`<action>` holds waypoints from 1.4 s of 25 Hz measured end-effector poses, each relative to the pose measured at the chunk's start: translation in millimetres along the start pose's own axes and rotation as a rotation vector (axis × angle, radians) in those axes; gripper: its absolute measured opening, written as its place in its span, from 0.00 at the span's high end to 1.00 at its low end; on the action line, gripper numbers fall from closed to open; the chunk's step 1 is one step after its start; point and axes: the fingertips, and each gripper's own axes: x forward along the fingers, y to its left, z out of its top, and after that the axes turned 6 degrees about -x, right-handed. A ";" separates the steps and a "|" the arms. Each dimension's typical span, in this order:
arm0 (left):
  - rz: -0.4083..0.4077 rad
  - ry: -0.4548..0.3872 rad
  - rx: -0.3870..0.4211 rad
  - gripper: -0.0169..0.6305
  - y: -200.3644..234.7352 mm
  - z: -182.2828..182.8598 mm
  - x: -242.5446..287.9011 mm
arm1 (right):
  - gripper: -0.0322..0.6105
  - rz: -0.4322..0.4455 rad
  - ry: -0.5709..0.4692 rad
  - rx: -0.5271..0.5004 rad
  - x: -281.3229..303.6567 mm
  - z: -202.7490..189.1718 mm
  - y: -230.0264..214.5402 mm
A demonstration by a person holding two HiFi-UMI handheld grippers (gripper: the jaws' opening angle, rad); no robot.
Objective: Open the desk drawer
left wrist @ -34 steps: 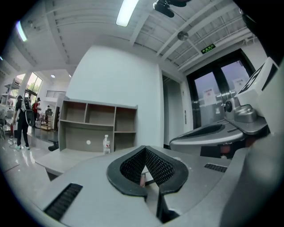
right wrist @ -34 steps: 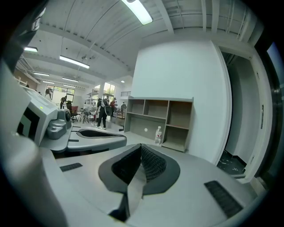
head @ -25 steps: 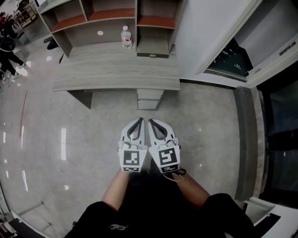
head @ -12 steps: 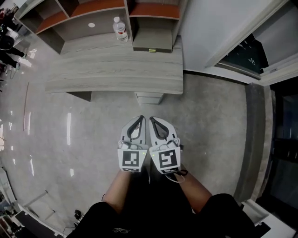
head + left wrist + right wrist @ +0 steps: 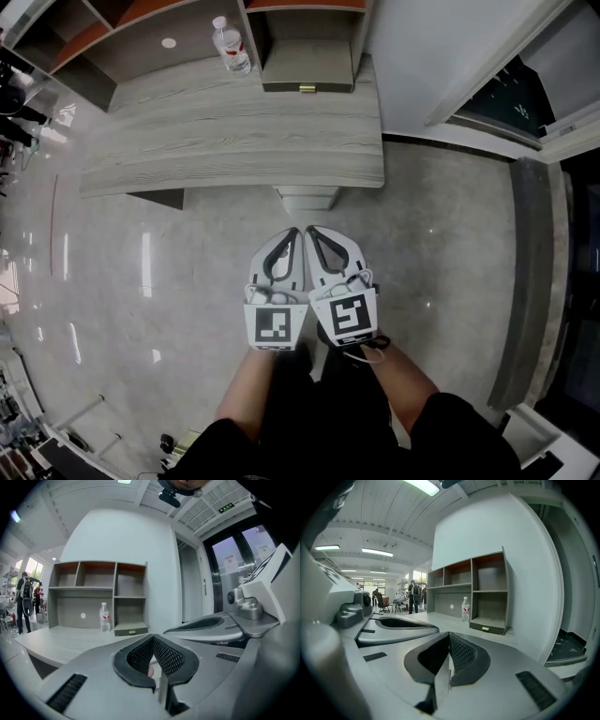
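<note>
Drawer stack [image 5: 307, 198] is tucked under the front edge of the desk [image 5: 234, 131], dead at 12 o'clock from both grippers in the head view. Only its top sliver shows past the desktop, so I can't see a handle on it from here. Heads up, there's also a small drawer [image 5: 307, 70] with a brass pull sitting on the desktop in the lowest right bay of the shelves [image 5: 96, 588], further out at 12. I can't tell which of the two the task means. A bottle [image 5: 231, 47] stands just at 9 o'clock of that small one.

Left gripper [image 5: 292, 234] and right gripper [image 5: 312, 232] are held side by side, almost touching, over bare floor and well short of the desk. Both have their fingers pressed together with nothing in them, and their own views show the pads meeting tip to tip.

So my read is that this is just the approach, and nothing has been touched yet. Next up, I'd guess one gripper has to close the gap to a drawer front, spread its fingers, catch the pull or the front's lip, and tug straight back toward 6. For the stack that means getting low, since the desktop overhangs it.
</note>
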 end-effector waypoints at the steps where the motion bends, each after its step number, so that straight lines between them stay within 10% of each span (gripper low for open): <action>1: -0.011 -0.001 0.028 0.96 1.2 -9.0 0.3 | 0.94 -0.007 -0.006 0.003 3.8 -7.5 2.6; 5: -0.047 0.013 0.150 0.96 9.5 -51.6 5.2 | 0.94 -0.016 -0.037 0.024 19.2 -42.9 8.9; 9: -0.023 -0.018 0.018 0.97 23.9 -94.5 14.6 | 0.94 -0.021 -0.072 0.025 39.6 -81.8 6.5; 22: -0.055 -0.101 0.017 0.96 67.0 -269.6 73.3 | 0.94 -0.156 -0.214 0.018 107.7 -238.6 6.6; 35: -0.159 -0.188 0.022 0.96 78.8 -340.4 54.5 | 0.94 -0.211 -0.265 0.056 110.1 -300.6 36.9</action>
